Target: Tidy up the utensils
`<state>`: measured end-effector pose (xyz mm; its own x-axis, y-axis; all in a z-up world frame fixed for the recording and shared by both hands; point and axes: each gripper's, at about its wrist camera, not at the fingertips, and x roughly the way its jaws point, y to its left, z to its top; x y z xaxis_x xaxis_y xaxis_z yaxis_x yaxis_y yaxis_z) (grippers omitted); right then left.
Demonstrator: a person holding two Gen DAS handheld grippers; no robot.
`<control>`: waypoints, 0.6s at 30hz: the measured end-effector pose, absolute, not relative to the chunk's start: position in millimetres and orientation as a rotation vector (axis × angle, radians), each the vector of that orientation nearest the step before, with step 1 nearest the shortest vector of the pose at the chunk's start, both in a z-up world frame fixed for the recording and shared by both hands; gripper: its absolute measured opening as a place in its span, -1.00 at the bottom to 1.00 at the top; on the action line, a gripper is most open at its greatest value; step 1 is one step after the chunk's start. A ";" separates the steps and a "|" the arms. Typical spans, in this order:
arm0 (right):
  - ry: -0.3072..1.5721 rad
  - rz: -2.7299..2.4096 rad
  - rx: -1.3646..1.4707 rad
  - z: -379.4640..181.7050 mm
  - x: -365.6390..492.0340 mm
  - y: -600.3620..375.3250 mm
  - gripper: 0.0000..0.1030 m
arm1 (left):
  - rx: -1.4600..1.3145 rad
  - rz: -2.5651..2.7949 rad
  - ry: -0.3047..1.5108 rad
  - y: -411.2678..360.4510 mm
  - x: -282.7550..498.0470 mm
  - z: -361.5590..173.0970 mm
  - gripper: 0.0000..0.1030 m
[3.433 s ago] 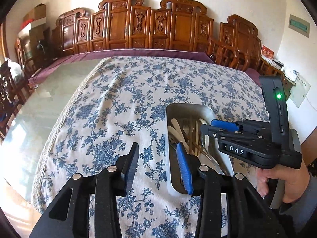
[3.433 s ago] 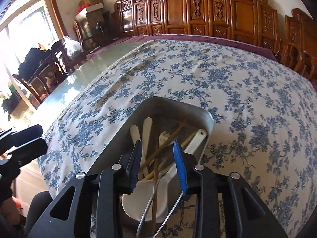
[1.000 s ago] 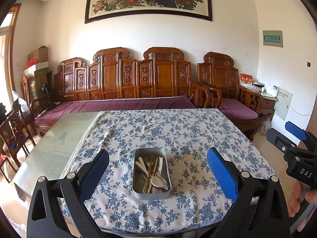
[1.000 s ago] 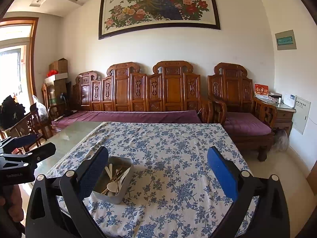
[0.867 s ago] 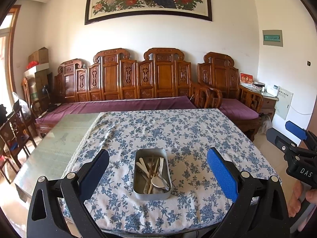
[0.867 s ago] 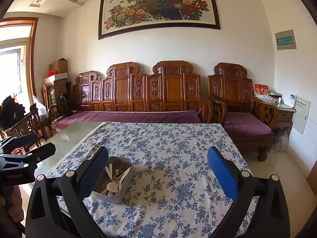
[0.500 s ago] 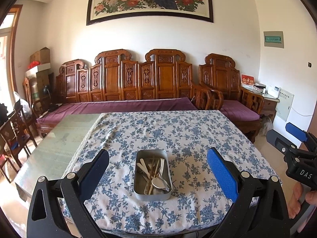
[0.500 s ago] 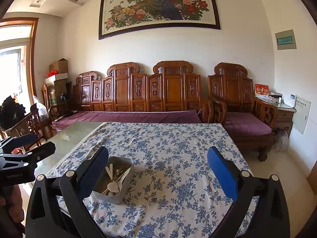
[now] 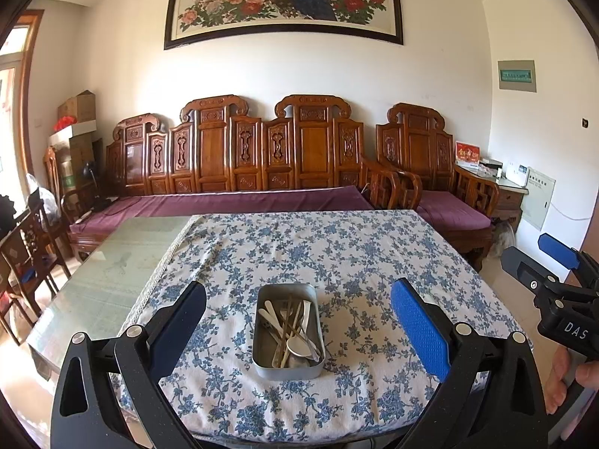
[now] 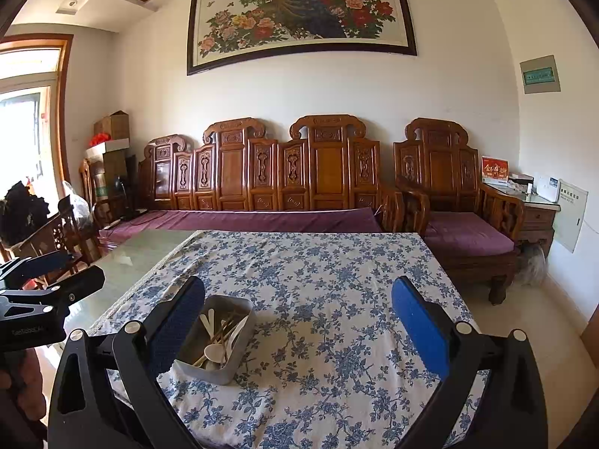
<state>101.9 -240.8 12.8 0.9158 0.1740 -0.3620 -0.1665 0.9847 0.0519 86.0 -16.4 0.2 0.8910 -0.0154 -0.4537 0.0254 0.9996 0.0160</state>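
Steel tin (image 9: pixel 287 368) of spoons and chopsticks (image 9: pixel 290 327) sits on the flowered tablecloth (image 9: pixel 337 254) at twelve o'clock from my left gripper (image 9: pixel 298 318); my right gripper (image 10: pixel 298 318) sees it at ten o'clock. Both spread wide, empty.

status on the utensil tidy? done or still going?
Looks done: the spoons and chopsticks all lie in the metal tray on the floral tablecloth, none loose on it. In hand: nothing; left gripper and right gripper are both open, held back from the table. Left: nothing visible.
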 end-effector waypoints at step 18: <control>0.372 0.175 0.019 13.6 101.9 -239.8 0.95 | 0.022 -0.017 0.449 -19.6 81.4 7.1 0.85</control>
<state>101.9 -239.8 13.6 0.9168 0.1735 -0.3596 -0.1665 0.9847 0.0508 81.4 -19.6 7.1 0.9009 -0.0112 -0.4340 0.0208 0.9996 0.0174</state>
